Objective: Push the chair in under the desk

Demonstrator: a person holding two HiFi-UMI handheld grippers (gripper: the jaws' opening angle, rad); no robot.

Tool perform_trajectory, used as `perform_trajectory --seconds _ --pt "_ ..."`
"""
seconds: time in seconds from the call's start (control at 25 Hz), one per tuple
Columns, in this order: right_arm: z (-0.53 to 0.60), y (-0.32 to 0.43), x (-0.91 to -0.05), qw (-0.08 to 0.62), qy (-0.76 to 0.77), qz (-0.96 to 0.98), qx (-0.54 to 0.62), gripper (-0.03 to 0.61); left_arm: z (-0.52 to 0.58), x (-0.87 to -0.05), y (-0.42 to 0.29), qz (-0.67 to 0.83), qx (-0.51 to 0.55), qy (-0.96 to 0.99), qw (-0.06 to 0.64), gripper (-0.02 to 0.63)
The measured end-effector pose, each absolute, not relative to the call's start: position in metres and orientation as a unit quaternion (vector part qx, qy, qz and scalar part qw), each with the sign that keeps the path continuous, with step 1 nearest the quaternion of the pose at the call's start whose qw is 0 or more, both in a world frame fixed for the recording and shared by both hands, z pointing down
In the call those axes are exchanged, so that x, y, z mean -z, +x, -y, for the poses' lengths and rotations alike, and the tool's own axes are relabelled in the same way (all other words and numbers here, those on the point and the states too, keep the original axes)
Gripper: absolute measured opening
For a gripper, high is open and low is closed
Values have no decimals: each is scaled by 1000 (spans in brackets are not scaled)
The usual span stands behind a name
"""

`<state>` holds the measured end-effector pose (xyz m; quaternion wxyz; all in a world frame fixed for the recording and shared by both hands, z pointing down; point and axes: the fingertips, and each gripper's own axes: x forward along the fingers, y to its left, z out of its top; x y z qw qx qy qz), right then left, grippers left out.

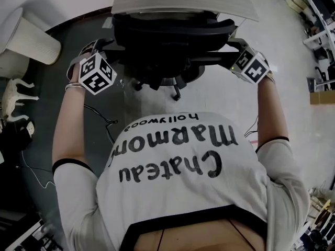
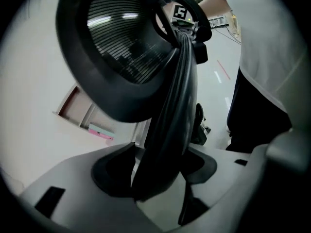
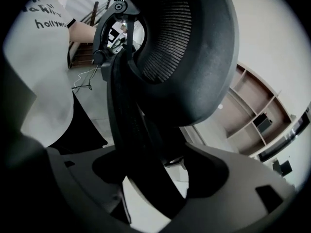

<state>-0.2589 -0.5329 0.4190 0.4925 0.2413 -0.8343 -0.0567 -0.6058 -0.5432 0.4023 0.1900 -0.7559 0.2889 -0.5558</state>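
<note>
1. The chair stands at the upper centre of the head view. Its front is tucked beneath the edge of the tabletop, and its backrest is still outside, nearest the person.
2. The left gripper is clamped on the backrest rim at the frame's left. The right gripper straddles the opposite rim with its jaws wide apart and slack, floor showing on either side of the rim.
3. Risk (judged): only one side is firmly held, so a push could load the chair unevenly. It might then swivel or roll askew on its castors across the floor. A skewed chair could strike the tabletop edge instead of passing under it, and the loose gripper could slide off the rim.
4. Orientation: the seat faces the top of the frame, towards the tabletop, and the back faces the bottom. The backrest's long axis runs left to right across the frame, between the two grippers.
</note>
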Motion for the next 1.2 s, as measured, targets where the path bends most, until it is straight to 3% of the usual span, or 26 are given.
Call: perform_trajectory --seconds 0.2,0.36,0.6,0.72,0.8,0.92,1.04,1.2 --pt "527 -248 -399 483 305 819 58 337 514 -365 -628 -337 485 -793 152 257" --pt "520 -242 -387 458 357 813 43 337 486 -309 -603 -388 300 -867 90 188" --pt "510 -243 -372 403 410 818 16 339 456 -264 -557 -407 120 -905 29 172" --pt "494 -252 -336 284 420 862 -23 241 452 -249 -550 -428 49 -903 -12 164" --pt "484 -263 -306 187 419 886 -61 215 454 -242 -548 -438 32 -898 -24 154" --pt "474 -280 -267 79 415 902 -91 67 459 -233 -547 -461 28 -887 -23 97" --pt "468 -294 -241 7 411 905 -104 41 461 -226 -544 -465 9 -884 -33 67" --pt "471 -295 -229 -18 445 890 -100 17 465 -222 -538 -468 7 -883 -33 60"
